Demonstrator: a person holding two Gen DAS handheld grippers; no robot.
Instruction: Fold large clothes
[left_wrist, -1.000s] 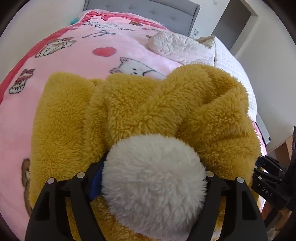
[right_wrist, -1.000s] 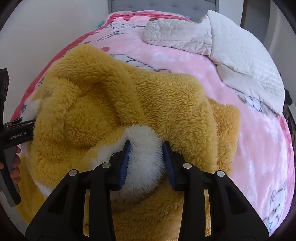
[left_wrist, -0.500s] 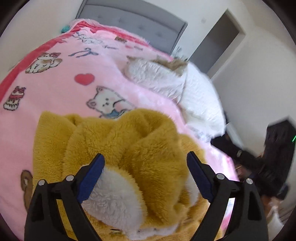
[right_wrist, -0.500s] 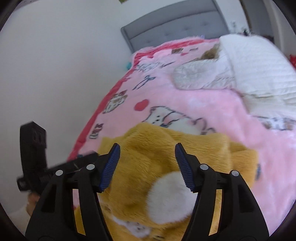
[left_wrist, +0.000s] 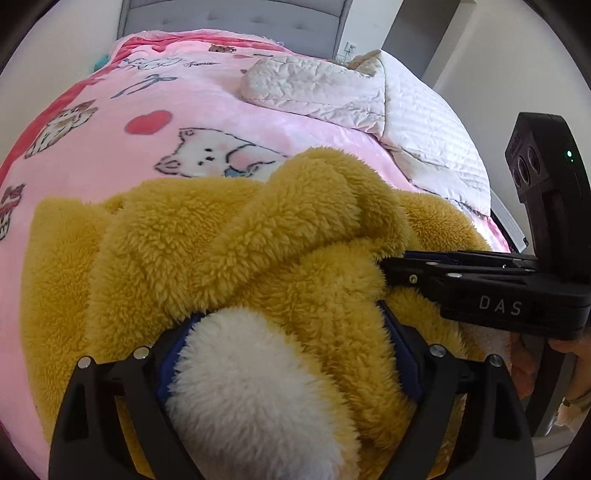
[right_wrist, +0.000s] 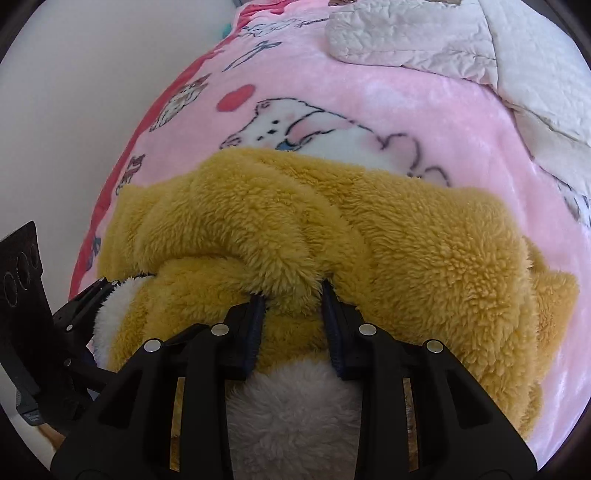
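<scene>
While we stand at the near edge of the bed, our left tool (left_wrist: 291, 354) is clamped around a thick bunch of the mustard fleece garment (left_wrist: 229, 251), a cream patch bulging between its blue pads (left_wrist: 400, 363). Our right tool (right_wrist: 291, 325) pinches a narrower ridge of the same fleece, jaws close together. The garment lies bunched on the pink cartoon blanket (right_wrist: 332, 88), with a rolled fold running across its middle. A white quilt (left_wrist: 424, 110) sits farther up the bed. We judge the fold partly made: layers overlap, but edges look uneven and smoothing remains.
</scene>
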